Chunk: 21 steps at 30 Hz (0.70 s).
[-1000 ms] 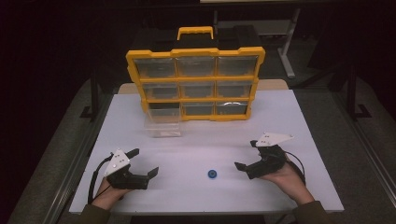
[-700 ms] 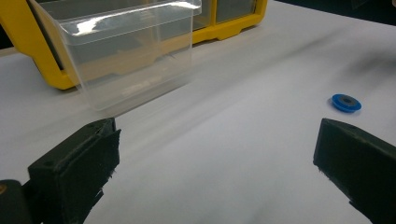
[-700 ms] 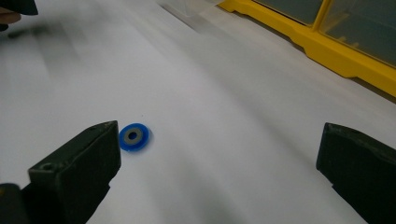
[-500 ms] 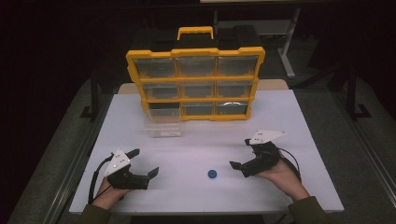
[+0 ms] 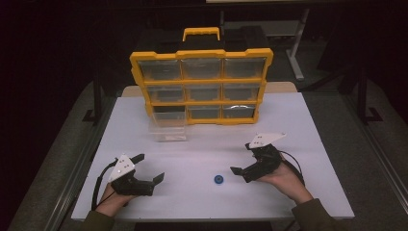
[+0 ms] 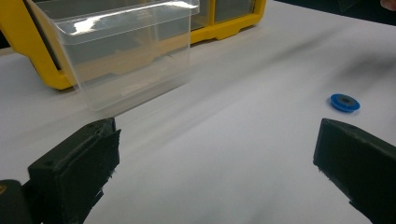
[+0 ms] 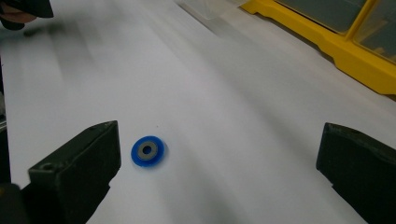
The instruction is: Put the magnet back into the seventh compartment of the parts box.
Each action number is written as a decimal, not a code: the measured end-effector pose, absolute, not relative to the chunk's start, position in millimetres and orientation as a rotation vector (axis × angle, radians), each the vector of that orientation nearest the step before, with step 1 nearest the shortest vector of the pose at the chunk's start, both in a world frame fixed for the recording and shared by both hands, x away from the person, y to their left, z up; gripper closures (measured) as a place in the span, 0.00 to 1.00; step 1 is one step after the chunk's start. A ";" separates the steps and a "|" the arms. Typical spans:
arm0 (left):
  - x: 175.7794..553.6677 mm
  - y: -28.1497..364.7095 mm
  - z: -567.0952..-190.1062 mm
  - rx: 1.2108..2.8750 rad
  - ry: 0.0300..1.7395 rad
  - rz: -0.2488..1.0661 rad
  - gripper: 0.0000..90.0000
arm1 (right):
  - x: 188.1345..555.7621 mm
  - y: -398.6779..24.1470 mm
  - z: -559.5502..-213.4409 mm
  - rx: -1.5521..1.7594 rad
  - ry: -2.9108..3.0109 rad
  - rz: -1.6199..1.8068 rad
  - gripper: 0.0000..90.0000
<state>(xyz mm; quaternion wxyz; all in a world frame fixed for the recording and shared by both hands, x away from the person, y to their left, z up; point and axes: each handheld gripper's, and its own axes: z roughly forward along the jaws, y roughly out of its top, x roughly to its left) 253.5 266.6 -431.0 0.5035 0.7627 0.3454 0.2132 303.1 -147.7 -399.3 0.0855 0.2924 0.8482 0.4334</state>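
A small blue disc point(image 5: 219, 179) with a grey centre lies flat on the white table point(image 5: 288, 120), near the front. My right gripper point(image 5: 242, 158) is open just to the right of it, a short gap away. In the right gripper view the disc point(image 7: 148, 150) lies close to the left jaw of my wide-open right gripper point(image 7: 217, 158). My left gripper point(image 5: 150, 167) rests open at the front left with nothing between its fingers. From the left gripper view, the disc point(image 6: 344, 102) lies beyond the right jaw of my left gripper point(image 6: 215, 158).
A yellow drawer organizer point(image 5: 201, 86) with clear drawers stands upright at the back of the table. One clear drawer point(image 5: 168, 130) sits out on the table in front of its lower left slot; the same drawer point(image 6: 126, 51) shows ahead of my left gripper.
My right gripper has moved left and a little forward, closer to the blue disc. The left gripper and the disc have stayed put.
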 end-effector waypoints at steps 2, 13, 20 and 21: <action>253.5 266.5 -430.9 1.841 0.835 0.514 0.00 | 303.4 -145.2 -399.3 0.872 2.535 1.289 0.00; 253.3 266.5 -430.5 1.848 0.822 0.520 0.00 | 307.4 -133.5 -398.9 0.844 2.558 1.278 0.00; 253.0 265.0 -430.5 1.843 0.821 0.515 0.00 | 310.6 -123.5 -399.6 0.829 2.579 1.284 0.00; 253.0 265.0 -430.5 1.846 0.821 0.514 0.00 | 311.0 -122.3 -399.9 0.828 2.583 1.281 0.00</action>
